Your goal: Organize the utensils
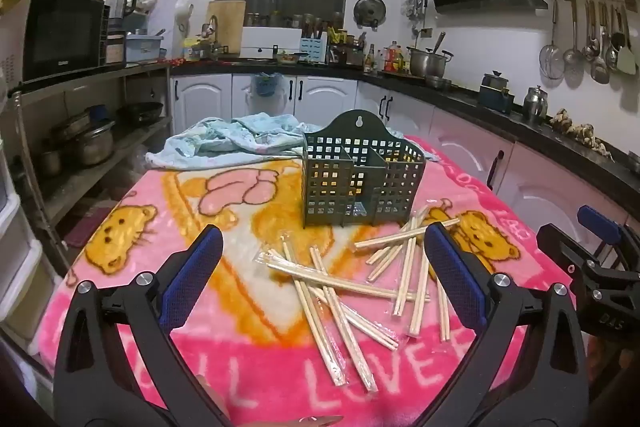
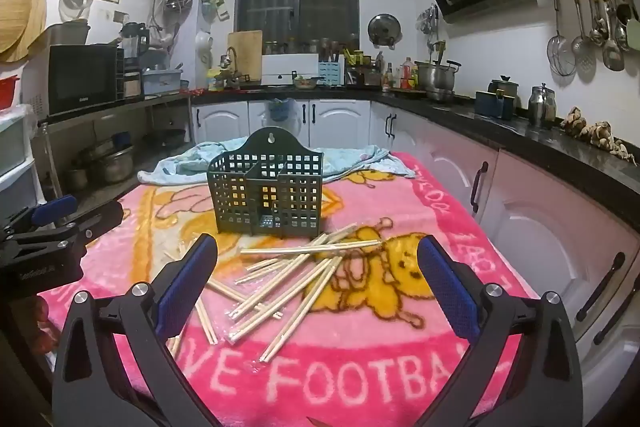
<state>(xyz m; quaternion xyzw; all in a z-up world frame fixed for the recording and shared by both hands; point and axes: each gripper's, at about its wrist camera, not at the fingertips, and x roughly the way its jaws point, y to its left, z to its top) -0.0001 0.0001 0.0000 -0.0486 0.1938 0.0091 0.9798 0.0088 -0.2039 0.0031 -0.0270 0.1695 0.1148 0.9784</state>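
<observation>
Clearly nothing grasped yet. Left wrist view: left hand-held gripper [image 1: 322, 259] spread wide, empty, hovering over pink blanket [image 1: 132, 259] on counter. Chopsticks [image 1: 340, 291] strewn criss-cross just ahead btwn fingers, some in clear sleeves; green holder [image 1: 362, 173] upright beyond them. Risk: overlapping sticks, so closing on one prob. drags or flips neighbours; slick sleeves may slip from pads.

Right wrist view: right hand-held gripper [image 2: 316, 259] also spread, empty. Pile ahead and slightly left; holder farther ahead, left of centre. Risk: soft blanket gives, fingertips could snag fabric; holder light-looking, tips if bumped w/ stick ends.
</observation>
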